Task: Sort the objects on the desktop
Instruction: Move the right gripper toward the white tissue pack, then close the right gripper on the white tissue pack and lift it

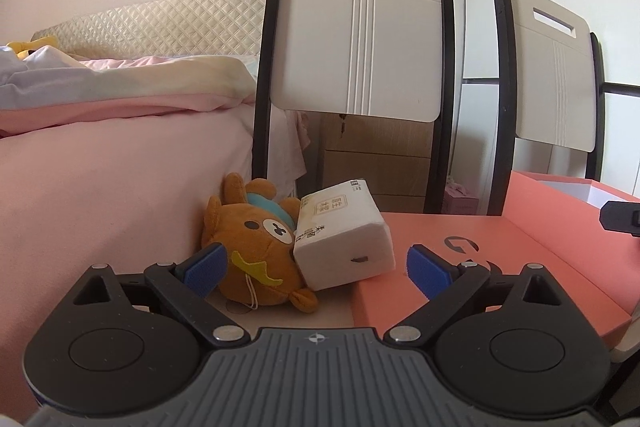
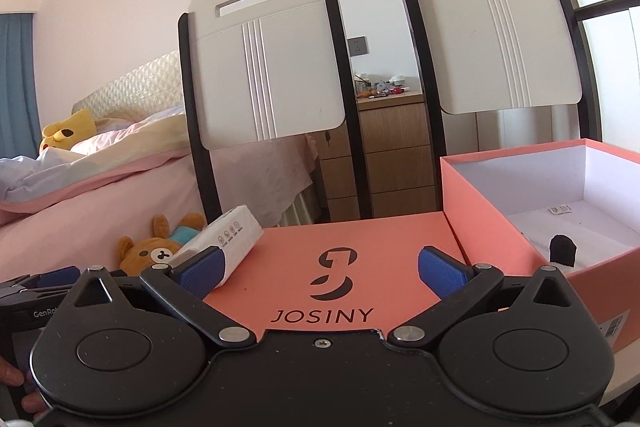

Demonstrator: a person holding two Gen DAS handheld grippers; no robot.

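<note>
A brown plush bear (image 1: 256, 251) lies on its side on the desk, just ahead of my left gripper (image 1: 314, 273), which is open and empty. A white tissue pack (image 1: 344, 239) leans on the bear, one end resting on the coral box lid (image 1: 500, 267). In the right wrist view the bear (image 2: 154, 251) and the tissue pack (image 2: 232, 239) sit at left. My right gripper (image 2: 322, 267) hangs open above the lid (image 2: 360, 239) with its JOSINY logo. The open coral box (image 2: 520, 187) at right holds a small black and white object (image 2: 562, 253).
Two white folding chair backs (image 2: 268, 67) (image 2: 500, 31) stand behind the desk. A pink bed (image 1: 100, 155) lies to the left, and a wooden drawer unit (image 2: 396, 155) stands behind the chairs. A hand (image 2: 16, 383) grips the left tool.
</note>
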